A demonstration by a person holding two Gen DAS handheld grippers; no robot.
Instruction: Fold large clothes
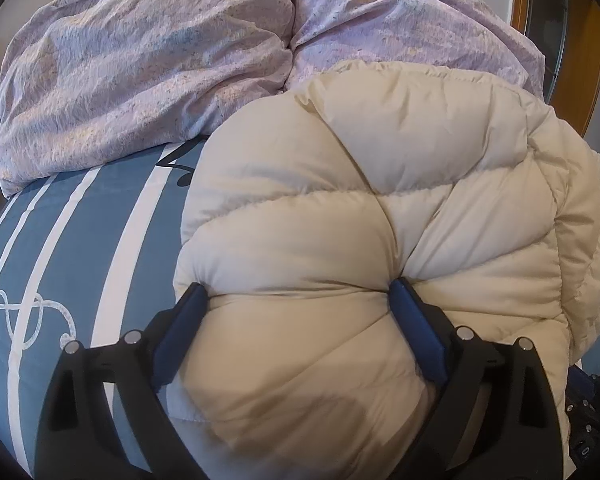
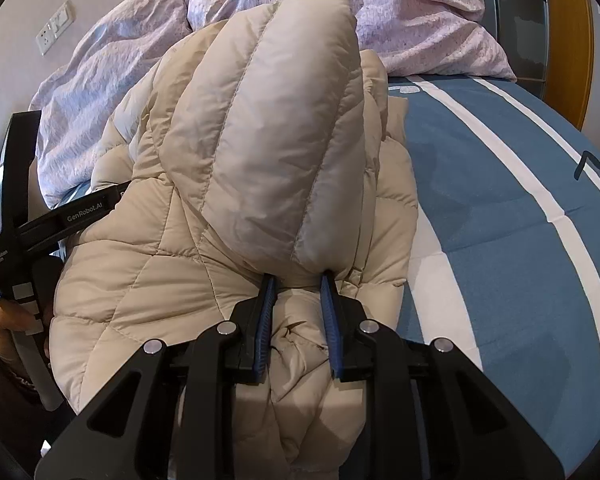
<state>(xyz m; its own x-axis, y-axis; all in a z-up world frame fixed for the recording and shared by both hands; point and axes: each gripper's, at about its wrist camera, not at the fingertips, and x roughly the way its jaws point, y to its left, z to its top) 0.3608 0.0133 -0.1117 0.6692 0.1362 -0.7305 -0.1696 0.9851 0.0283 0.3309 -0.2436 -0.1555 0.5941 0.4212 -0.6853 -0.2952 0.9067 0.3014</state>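
Your cream quilted puffer jacket (image 2: 228, 184) lies bunched on the blue-and-white striped bed (image 2: 520, 208), its long axis running away toward the lilac duvet (image 1: 140, 72). Your right tool (image 2: 298, 280) pinches a puffy fold. Your left tool (image 1: 298, 290) stands spread wide, jacket bulging between its fingers. The jacket's near hem is cut off.

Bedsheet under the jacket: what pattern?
Blue with broad white stripes and thin white rope-like loops on the bedsheet; it shows best in the left wrist view.
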